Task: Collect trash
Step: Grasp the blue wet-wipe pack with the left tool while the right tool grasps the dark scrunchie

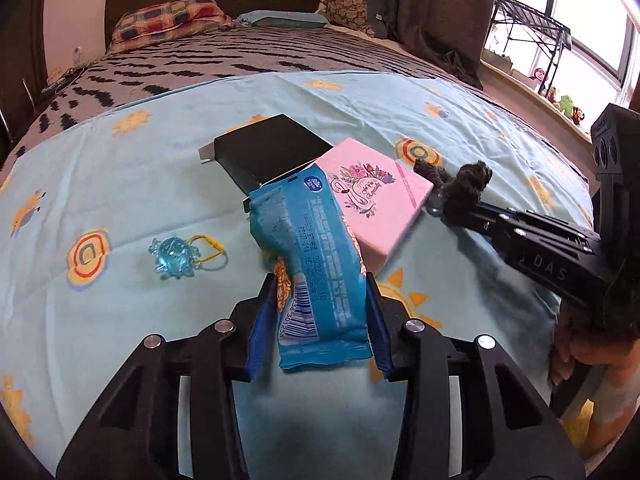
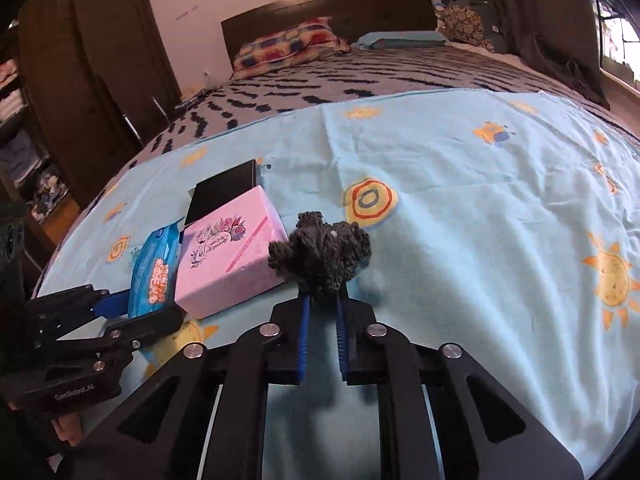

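— Two tools, both clamped? 
— Yes. Left tool (image 1: 320,300) pinches the near end of the blue wrapper (image 1: 308,256); right tool (image 2: 322,300) is shut on the dark yarn clump (image 2: 320,256), low over the bed's light-blue sheet (image 2: 460,200). 
— What crowds them? 
— A pink box (image 1: 376,204) lies between, touching the wrapper; a black box (image 1: 272,152) is tucked behind, toward the headboard end. A blue trinket (image 1: 174,256) lies apart.
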A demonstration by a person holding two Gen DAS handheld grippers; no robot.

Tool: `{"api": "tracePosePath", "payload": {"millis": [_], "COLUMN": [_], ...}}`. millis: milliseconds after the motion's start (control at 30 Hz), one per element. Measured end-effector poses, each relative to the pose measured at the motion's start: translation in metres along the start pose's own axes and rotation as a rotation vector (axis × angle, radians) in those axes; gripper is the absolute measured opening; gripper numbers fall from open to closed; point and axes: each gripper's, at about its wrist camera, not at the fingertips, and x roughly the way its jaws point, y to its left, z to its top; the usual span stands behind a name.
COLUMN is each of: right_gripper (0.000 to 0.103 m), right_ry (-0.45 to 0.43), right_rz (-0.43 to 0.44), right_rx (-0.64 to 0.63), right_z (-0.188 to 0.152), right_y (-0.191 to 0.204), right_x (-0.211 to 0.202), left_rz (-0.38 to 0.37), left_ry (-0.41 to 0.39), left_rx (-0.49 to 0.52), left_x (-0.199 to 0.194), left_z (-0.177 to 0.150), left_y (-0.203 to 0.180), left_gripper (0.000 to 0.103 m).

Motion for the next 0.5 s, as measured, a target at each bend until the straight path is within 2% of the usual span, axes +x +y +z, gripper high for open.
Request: {"api": "tracePosePath", "payload": {"millis": [233,500], "right_gripper": [0.011,0.011], "right_ry": [-0.038,-0.088], "right_rz": [-0.013,0.004], "right_rx": [-0.019,-0.085], "right_z": [-0.011,-0.038], "right_y": [0.008,0.039], "right_x": [-0.023,-0.077], "left_rz": [-0.007,-0.024], "left_ry": [-0.025,-0.076], "left_rx": [0.015,0.043], "left_x": [-0.029,-0.084], "left_z": [-0.019,-0.055], "left_y": [0.000,-0.005], "left_gripper": [0.038,0.038]}}
